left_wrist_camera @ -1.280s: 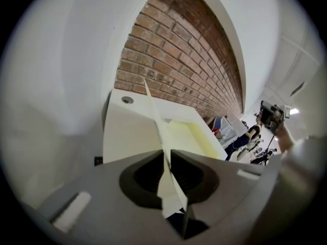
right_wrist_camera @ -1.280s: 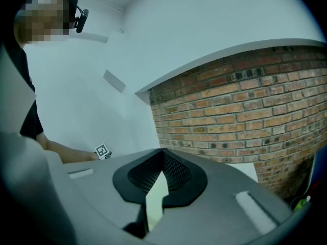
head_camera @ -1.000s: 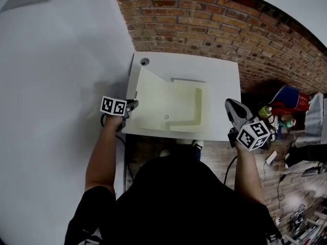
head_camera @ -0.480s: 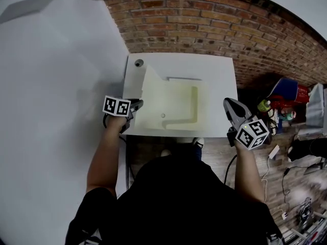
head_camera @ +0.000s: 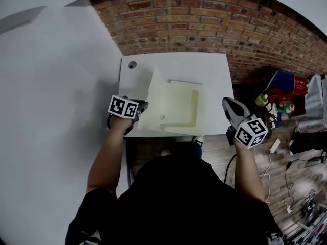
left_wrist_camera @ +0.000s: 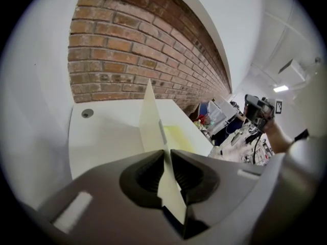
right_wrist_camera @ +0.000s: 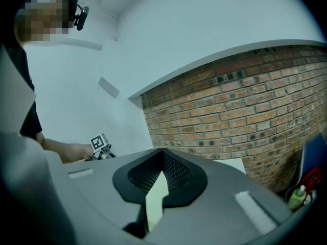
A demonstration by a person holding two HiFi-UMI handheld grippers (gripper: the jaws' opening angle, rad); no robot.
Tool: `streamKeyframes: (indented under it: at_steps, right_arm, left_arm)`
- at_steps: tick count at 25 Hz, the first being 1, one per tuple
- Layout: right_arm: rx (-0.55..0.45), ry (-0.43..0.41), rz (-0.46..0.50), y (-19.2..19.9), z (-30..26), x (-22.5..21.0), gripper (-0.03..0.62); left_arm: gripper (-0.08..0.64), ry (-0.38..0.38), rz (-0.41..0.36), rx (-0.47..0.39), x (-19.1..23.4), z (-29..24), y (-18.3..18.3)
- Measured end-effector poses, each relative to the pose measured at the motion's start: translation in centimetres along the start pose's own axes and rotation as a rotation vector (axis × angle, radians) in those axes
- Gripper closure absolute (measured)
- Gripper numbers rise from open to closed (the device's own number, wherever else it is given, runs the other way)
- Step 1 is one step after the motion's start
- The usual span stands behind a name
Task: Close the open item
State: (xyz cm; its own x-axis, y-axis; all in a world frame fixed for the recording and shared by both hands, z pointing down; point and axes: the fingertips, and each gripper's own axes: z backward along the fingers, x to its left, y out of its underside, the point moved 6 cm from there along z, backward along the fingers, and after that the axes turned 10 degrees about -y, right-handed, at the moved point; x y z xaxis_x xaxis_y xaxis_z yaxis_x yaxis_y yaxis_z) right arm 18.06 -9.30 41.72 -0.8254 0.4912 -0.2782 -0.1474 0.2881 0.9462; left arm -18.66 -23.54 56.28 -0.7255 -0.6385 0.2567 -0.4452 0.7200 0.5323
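A pale yellow folder (head_camera: 181, 106) lies open on the white table (head_camera: 173, 65). Its left cover (head_camera: 153, 93) is lifted off the table and stands nearly upright. My left gripper (head_camera: 140, 107) is shut on that cover's near edge; in the left gripper view the thin sheet (left_wrist_camera: 150, 121) runs up from between the jaws of the left gripper (left_wrist_camera: 167, 154). My right gripper (head_camera: 228, 103) hovers beside the table's right edge, apart from the folder. Its jaws meet at the tips of the right gripper (right_wrist_camera: 163, 154) with nothing between them.
A round cable hole (head_camera: 133, 64) sits in the table's far left corner. A brick wall (head_camera: 204, 24) stands behind the table and a white wall (head_camera: 46, 86) on the left. A blue and red bag (head_camera: 286, 86), bottles and cables clutter the wooden floor at right.
My left gripper has moved right and up with the folder's left cover, which now stands steeper. The right gripper has stayed beside the table's right edge.
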Motion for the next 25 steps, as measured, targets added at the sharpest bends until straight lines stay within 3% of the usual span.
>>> streamKeyframes:
  at_steps: [11, 25]
  right_arm:
    - [0.007, 0.027, -0.024, 0.7, 0.7, -1.5, 0.589]
    - [0.001, 0.078, -0.049, 1.3, 2.2, -3.1, 0.589]
  left_arm:
    - [0.517, -0.047, -0.178, 0.035, -4.7, -1.9, -3.2]
    - [0.488, 0.109, -0.235, 0.021, -10.6, -4.7, -4.5]
